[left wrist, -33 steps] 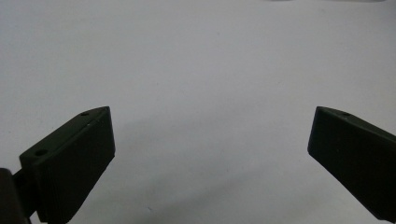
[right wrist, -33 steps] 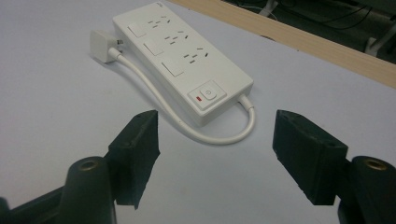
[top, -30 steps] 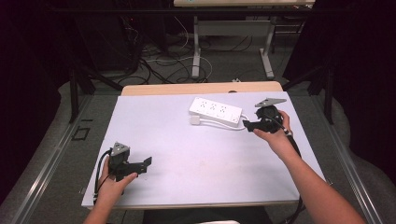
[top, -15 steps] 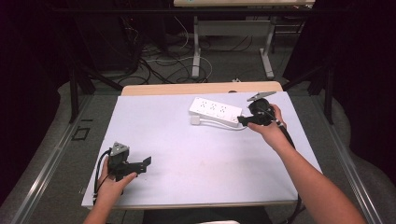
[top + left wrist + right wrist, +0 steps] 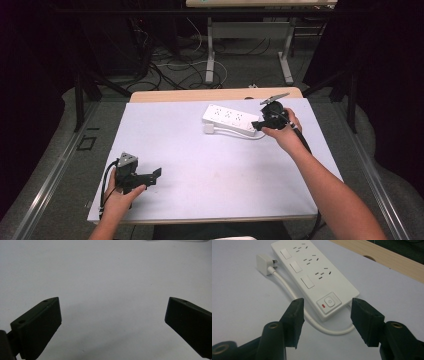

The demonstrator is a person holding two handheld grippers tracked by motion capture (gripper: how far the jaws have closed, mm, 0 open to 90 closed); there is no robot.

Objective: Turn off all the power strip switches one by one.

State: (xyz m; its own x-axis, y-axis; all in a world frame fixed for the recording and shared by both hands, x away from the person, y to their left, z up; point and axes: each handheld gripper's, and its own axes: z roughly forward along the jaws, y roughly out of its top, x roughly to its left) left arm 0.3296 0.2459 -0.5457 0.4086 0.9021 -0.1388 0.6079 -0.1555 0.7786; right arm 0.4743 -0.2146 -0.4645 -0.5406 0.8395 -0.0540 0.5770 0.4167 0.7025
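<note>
Dim room, cables on the floor beyond; pale lavender counter (image 5: 210, 165) carrying a white power strip (image 5: 231, 119) near the far edge, right of centre, lying roughly along that edge.

Right gripper (image 5: 261, 125) at the strip's right end, jaws half open and just now closing, pads flanking the switch end without pressing on it. Seen from the right gripper view: power strip (image 5: 312, 275) stretching away from the gripper (image 5: 327, 315), its square power button (image 5: 329, 302) with a red indicator lying between the jaw tips and slightly beyond them; white cord (image 5: 294, 297) looping out from that end, passing under the left jaw and running along the strip's near side to a white plug (image 5: 265, 263) beside the far end.

Left gripper (image 5: 150, 176) near the front left corner of the counter, well apart from the strip, jaws spread wide over bare surface, nothing between them; same wide gap in the left gripper view (image 5: 112, 322).

Step in hand, as judged: approach and closing on the switch end of the strip. Next move likely calling for a slight advance so both pads meet the strip's long sides squarely, keeping the cord out of the left pad's path, then a firm close.
</note>
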